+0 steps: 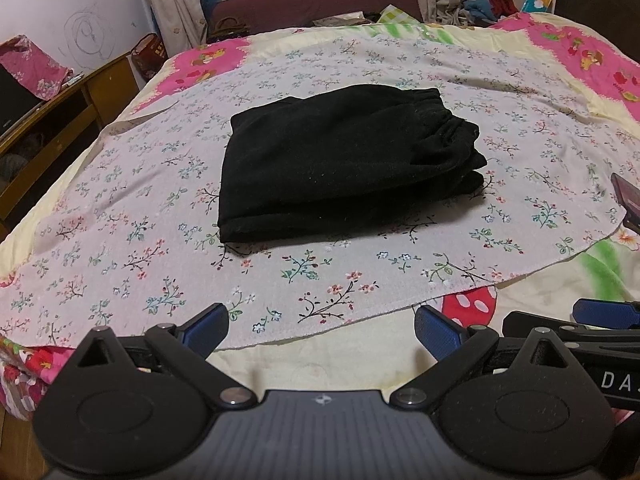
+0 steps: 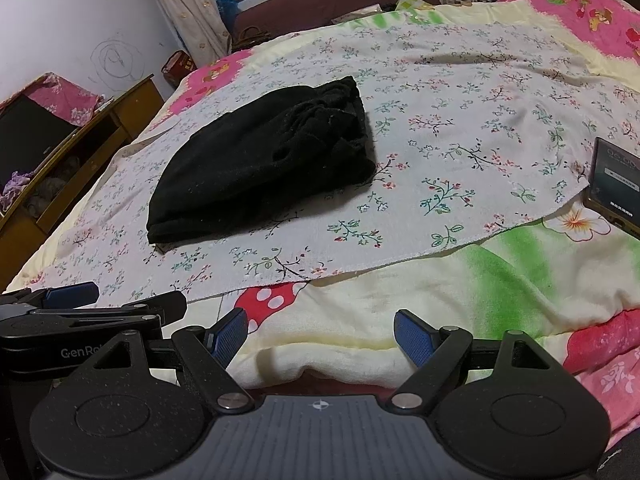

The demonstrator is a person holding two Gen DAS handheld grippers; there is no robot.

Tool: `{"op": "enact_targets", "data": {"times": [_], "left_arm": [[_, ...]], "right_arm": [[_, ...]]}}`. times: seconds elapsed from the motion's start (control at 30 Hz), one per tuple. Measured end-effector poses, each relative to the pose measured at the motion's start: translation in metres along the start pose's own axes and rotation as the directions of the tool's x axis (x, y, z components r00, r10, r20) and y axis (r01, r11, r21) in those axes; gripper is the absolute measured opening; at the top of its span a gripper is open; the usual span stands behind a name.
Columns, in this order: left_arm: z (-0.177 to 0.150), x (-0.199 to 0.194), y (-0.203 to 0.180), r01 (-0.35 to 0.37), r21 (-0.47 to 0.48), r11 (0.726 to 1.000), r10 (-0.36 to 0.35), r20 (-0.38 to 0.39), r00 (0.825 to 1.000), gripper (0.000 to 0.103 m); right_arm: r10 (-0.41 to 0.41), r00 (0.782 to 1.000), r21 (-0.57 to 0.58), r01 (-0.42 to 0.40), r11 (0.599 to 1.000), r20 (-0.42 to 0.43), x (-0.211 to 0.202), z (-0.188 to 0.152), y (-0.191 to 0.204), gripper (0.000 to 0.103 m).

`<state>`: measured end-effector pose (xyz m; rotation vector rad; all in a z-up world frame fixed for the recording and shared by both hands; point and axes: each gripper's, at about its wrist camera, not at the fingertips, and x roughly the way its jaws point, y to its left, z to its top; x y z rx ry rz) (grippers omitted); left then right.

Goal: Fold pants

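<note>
Black pants [image 1: 344,160] lie folded in a compact stack on a white floral cloth [image 1: 160,208] spread over the bed, elastic waistband at the far right. They also show in the right wrist view [image 2: 264,164], left of centre. My left gripper [image 1: 322,330] is open and empty, held back near the cloth's near edge, well short of the pants. My right gripper [image 2: 322,334] is open and empty over the yellow quilt, to the right of the left one. The right gripper's fingers [image 1: 604,312] show at the left wrist view's right edge.
A phone [image 2: 616,184] lies on the cloth's right edge. A colourful quilt [image 2: 500,280] covers the bed. A wooden cabinet [image 1: 60,120] stands to the left of the bed. Clothes and bags are piled beyond the far end of the bed [image 1: 488,4].
</note>
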<state>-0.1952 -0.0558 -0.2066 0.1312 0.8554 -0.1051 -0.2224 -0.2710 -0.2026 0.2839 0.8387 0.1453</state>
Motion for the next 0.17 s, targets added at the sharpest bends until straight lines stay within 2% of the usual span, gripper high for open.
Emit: {"op": "enact_targets", "data": {"times": [0.17], "left_arm": [[0.0013,-0.0012,-0.0017,-0.004,0.002,1.000,0.004,0.017,1.000,0.103]], "right_arm": [[0.000,1.000,0.002,0.000,1.000,0.010,-0.0004,0.0016,-0.0013,0.070]]}}
